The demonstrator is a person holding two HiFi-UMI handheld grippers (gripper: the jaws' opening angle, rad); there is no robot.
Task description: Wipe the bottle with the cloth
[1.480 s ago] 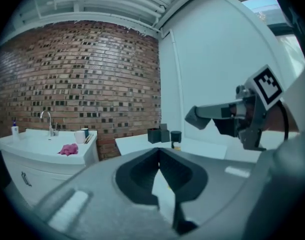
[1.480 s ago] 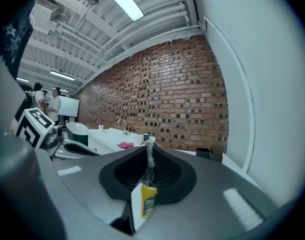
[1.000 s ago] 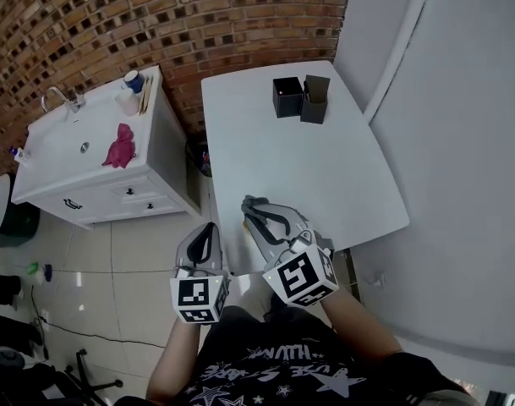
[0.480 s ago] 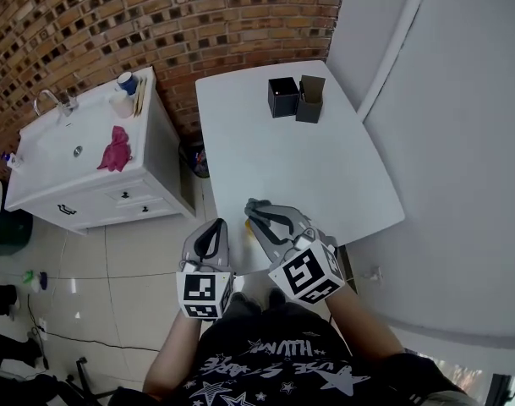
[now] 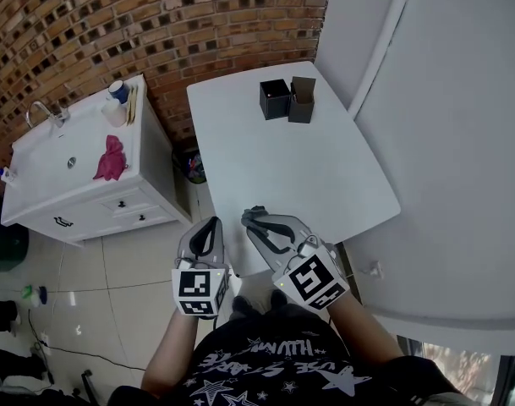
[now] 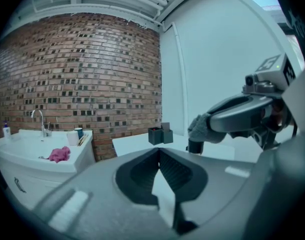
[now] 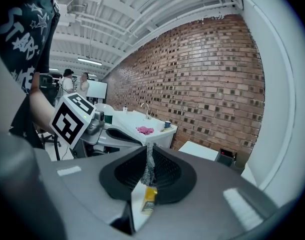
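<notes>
My right gripper (image 5: 249,216) hovers over the near edge of the white table (image 5: 316,172). It is shut on a small grey cloth (image 7: 148,165) with a yellow tag, pinched between the pads. The same cloth (image 6: 205,128) shows as a lump at that gripper's tip in the left gripper view. Just left of the table, over the floor, my left gripper (image 5: 213,224) is shut with nothing in it. A small bottle (image 6: 6,130) stands at the far left corner of the sink counter (image 5: 37,172), far from both grippers.
Two black boxes (image 5: 287,99) stand at the table's far end. The sink counter carries a faucet (image 5: 42,112), a pink cloth (image 5: 110,159), a white cup (image 5: 114,114) and a blue cup (image 5: 118,89). A brick wall runs behind, and tiled floor lies between counter and table.
Both grippers stay by the table's near edge, still shut. The head view has drifted, so sink and table sit slightly further left. The right gripper has rolled a little.
</notes>
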